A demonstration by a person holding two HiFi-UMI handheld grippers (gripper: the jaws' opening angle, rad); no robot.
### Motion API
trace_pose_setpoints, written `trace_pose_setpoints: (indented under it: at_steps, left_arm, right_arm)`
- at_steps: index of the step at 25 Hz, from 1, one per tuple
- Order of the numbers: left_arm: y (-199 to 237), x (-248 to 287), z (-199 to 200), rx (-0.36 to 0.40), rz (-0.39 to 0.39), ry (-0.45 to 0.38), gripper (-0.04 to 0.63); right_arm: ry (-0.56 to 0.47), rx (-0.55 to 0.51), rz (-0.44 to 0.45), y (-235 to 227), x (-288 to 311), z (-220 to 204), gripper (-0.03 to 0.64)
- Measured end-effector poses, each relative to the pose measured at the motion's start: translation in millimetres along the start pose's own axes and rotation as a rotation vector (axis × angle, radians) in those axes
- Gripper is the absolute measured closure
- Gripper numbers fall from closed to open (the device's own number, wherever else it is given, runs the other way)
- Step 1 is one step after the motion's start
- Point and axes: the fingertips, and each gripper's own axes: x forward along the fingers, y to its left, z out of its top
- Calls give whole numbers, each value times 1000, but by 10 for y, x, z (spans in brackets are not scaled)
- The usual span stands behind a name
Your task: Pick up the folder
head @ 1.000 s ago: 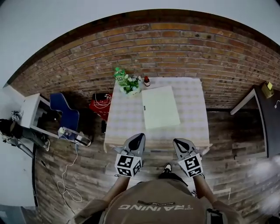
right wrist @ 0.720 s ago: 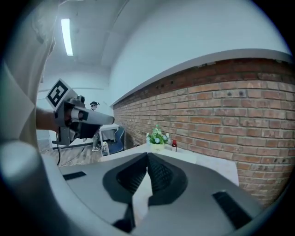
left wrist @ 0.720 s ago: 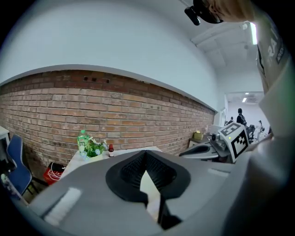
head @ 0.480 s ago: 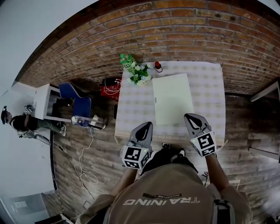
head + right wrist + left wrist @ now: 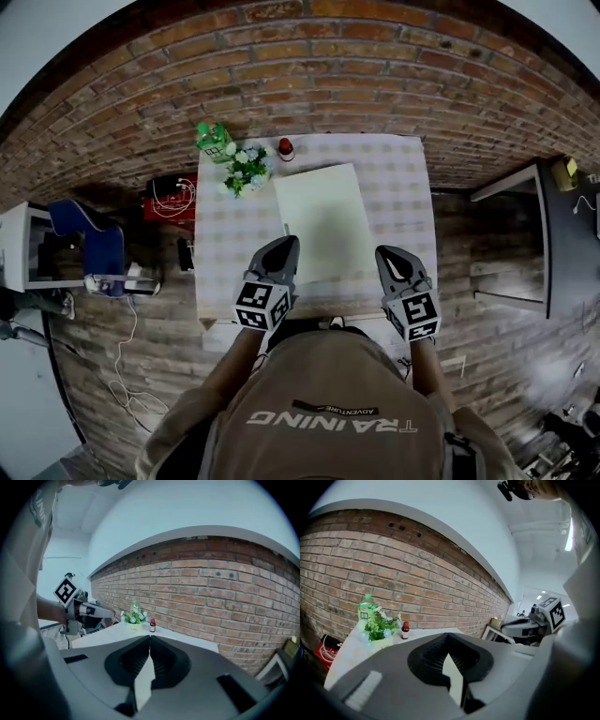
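Observation:
A pale green folder (image 5: 319, 220) lies flat in the middle of the checkered table (image 5: 408, 202), seen in the head view. My left gripper (image 5: 284, 246) is shut and empty, its tip over the folder's near left corner. Just right of the folder's near right corner is my right gripper (image 5: 385, 253), also shut and empty. In the left gripper view the shut left gripper (image 5: 449, 638) points along the table towards the brick wall. The right gripper view shows the right gripper (image 5: 150, 637) shut too. Neither gripper view shows the folder clearly.
At the table's far left corner stand a green bottle (image 5: 211, 139), a pot of flowers (image 5: 246, 169) and a small red-capped bottle (image 5: 286, 148). On the floor left of the table sit a red item (image 5: 169, 199) and a blue chair (image 5: 89, 246). A dark desk (image 5: 562, 234) stands at the right.
Both grippers have come forward from in front of the table's near edge to over it, up to the folder's near corners. Both stayed shut.

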Motion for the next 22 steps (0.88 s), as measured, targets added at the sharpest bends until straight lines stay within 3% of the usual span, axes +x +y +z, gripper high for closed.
trace_pose_setpoints:
  at_steps: [2,5,8,17,22]
  left_arm:
    - [146,161,110,16,-28,-19,589]
    - [116,388,141,-62,-61,-52,589]
    - [300,535,105,-87,-59,-46,589]
    - [763,420,107,-72,52,-42,589]
    - [897,289,10,-74,139,-24,588]
  right_arm:
    - [19,16,-41,-22,103,44,607]
    - [49,72,-68,-142,49,156,607]
    - [11,145,-103,-159,168,264,607]
    - [38,173,-88,-174,352,169,607]
    - [61,217,-23,-287,524,37,607]
